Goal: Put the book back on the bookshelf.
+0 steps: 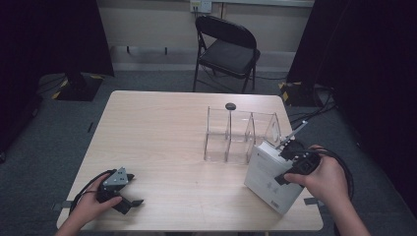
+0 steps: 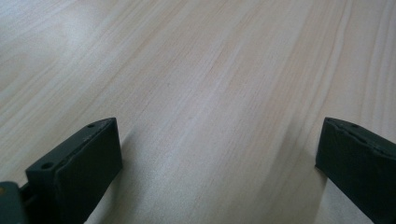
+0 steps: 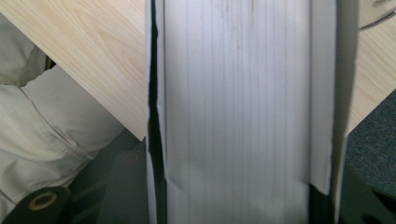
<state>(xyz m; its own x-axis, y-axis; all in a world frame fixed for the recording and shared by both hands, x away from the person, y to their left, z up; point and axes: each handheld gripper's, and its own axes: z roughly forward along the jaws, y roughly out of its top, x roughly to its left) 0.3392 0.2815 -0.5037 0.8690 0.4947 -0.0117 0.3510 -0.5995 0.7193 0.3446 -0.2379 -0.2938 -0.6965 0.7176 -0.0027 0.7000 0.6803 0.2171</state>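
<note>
My right gripper (image 1: 291, 164) is clamped on the white book (image 1: 270, 177), tilted up off the table (image 1: 162, 128) at its near right corner, just beside the clear divider rack (image 1: 241, 135). Left gripper (image 1: 129, 196) rests on the table, jaws apart, holding nothing. Looks like mid-lift; next I'd guess stand the book upright and slot it into a rack compartment.

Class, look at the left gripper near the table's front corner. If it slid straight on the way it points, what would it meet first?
Probably nothing: the left gripper points right along the front of the bare table, open. The white book lies far off, possibly in line; depth is unclear.
</note>
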